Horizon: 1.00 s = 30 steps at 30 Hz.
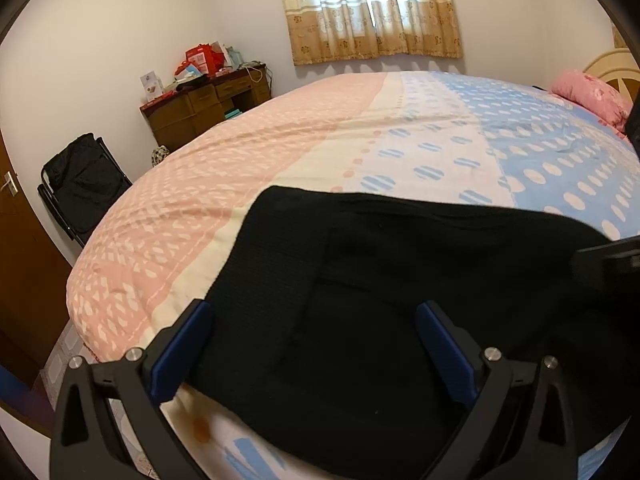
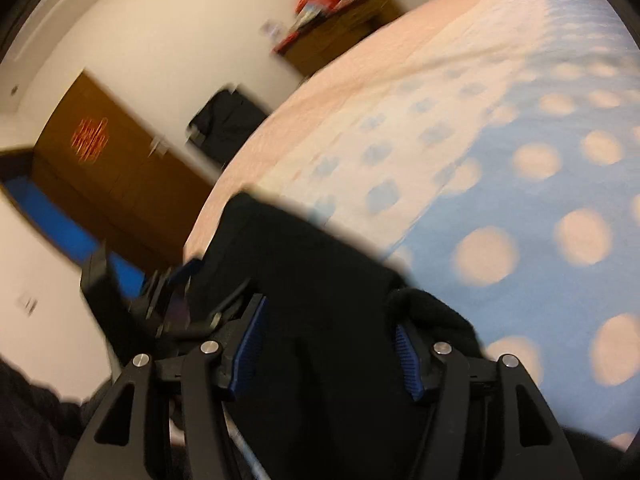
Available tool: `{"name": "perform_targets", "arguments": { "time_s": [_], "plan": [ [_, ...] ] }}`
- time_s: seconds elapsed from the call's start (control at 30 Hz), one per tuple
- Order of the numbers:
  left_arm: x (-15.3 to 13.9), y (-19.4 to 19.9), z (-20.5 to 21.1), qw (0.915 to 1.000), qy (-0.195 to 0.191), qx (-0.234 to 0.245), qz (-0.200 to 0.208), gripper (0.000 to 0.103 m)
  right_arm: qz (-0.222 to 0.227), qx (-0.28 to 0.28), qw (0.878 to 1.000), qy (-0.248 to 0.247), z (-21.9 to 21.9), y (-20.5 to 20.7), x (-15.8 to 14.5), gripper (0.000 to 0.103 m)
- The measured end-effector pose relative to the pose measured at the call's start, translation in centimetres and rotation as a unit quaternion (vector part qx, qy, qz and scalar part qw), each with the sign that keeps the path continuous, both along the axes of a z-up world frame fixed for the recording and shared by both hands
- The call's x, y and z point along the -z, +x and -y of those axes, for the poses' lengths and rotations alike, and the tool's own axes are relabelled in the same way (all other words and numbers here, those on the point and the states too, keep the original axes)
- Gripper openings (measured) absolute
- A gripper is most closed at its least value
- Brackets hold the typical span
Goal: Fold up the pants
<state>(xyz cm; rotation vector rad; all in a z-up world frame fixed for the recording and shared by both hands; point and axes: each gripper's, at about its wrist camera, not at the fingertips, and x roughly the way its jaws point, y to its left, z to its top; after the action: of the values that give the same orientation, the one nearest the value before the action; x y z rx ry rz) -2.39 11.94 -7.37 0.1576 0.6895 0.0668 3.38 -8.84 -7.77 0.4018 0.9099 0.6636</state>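
Black pants (image 1: 380, 300) lie folded in a flat block at the near edge of the bed (image 1: 280, 168), a back pocket facing up. My left gripper (image 1: 316, 344) is open just above the pants, its blue pads (image 1: 182, 350) spread wide and holding nothing. In the blurred right wrist view the pants (image 2: 320, 280) fill the space ahead. My right gripper (image 2: 328, 354) is open over them, with black cloth bunched by its right pad (image 2: 408, 356). The left gripper (image 2: 176, 292) shows at the left there.
The bed has a pink, cream and blue dotted cover. A pink pillow (image 1: 592, 96) lies at the headboard. A wooden desk (image 1: 204, 108) with clutter, a black folding chair (image 1: 80, 188) and a brown door (image 2: 112, 168) stand beyond the bed's left side.
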Motion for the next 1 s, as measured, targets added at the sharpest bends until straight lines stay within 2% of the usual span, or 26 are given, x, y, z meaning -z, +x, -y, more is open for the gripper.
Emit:
{"name": "perform_targets", "arguments": {
  "time_s": [0.03, 0.1, 0.2, 0.23, 0.3, 0.33, 0.4, 0.47, 0.53, 0.63, 0.77, 0.83, 0.87, 0.93, 1.0],
  "plan": [
    [0.1, 0.0, 0.1, 1.0000, 0.003, 0.001, 0.002, 0.103, 0.011, 0.023, 1.000, 0.007, 1.2, 0.2, -0.4, 0.059],
    [0.2, -0.2, 0.1, 1.0000, 0.008, 0.004, 0.005, 0.103, -0.008, 0.037, 0.998, 0.053, 3.1, 1.0, 0.0, 0.058],
    [0.2, -0.1, 0.1, 1.0000, 0.004, 0.005, 0.005, 0.103, -0.032, 0.042, 0.997, 0.056, 4.0, 1.3, 1.4, 0.055],
    [0.3, -0.2, 0.1, 1.0000, 0.005, 0.006, 0.005, 0.103, -0.030, 0.041, 0.997, 0.057, 4.4, 1.3, 1.5, 0.049],
    [0.3, -0.2, 0.1, 0.9999, 0.007, 0.008, 0.006, 0.103, -0.038, 0.046, 0.996, 0.059, 5.6, 1.4, 1.3, 0.049],
    [0.4, -0.2, 0.1, 0.9999, 0.008, 0.009, 0.008, 0.103, -0.034, 0.061, 0.996, 0.056, 6.5, 1.2, 0.8, 0.049],
    [0.4, -0.2, 0.2, 0.9998, 0.012, 0.011, 0.007, 0.103, -0.011, 0.134, 0.991, -0.001, 8.9, 0.1, -0.9, 0.049],
    [0.2, 0.1, 0.2, 0.9999, 0.011, 0.011, 0.001, 0.103, 0.011, 0.173, 0.985, -0.024, 10.2, -1.4, -2.6, 0.049],
    [0.2, 0.2, 0.3, 0.9999, 0.013, 0.010, -0.003, 0.103, 0.037, 0.167, 0.985, -0.022, 9.4, -3.3, -4.1, 0.049],
    [0.1, 0.5, 0.5, 0.9999, 0.014, 0.002, -0.008, 0.103, 0.072, 0.118, 0.989, -0.044, 4.9, -5.4, -4.8, 0.050],
    [0.0, 0.8, 0.7, 0.9997, 0.014, -0.004, -0.019, 0.103, 0.074, 0.103, 0.988, -0.085, 0.8, -5.7, -2.7, 0.050],
    [-0.2, 1.1, 0.7, 0.9995, 0.013, -0.007, -0.029, 0.103, 0.046, 0.116, 0.988, -0.095, 0.8, -5.5, -0.5, 0.050],
    [-0.2, 1.1, 0.7, 0.9994, 0.012, -0.008, -0.032, 0.103, 0.050, 0.123, 0.986, -0.099, 0.8, -5.6, 0.1, 0.051],
    [-0.2, 1.3, 0.7, 0.9991, 0.011, -0.010, -0.040, 0.103, 0.059, 0.124, 0.984, -0.110, 0.5, -5.9, -0.5, 0.051],
    [-0.3, 1.5, 0.9, 0.9988, 0.014, -0.013, -0.045, 0.103, 0.076, 0.125, 0.985, -0.092, 1.0, -7.1, -2.0, 0.051]
  ]
}}
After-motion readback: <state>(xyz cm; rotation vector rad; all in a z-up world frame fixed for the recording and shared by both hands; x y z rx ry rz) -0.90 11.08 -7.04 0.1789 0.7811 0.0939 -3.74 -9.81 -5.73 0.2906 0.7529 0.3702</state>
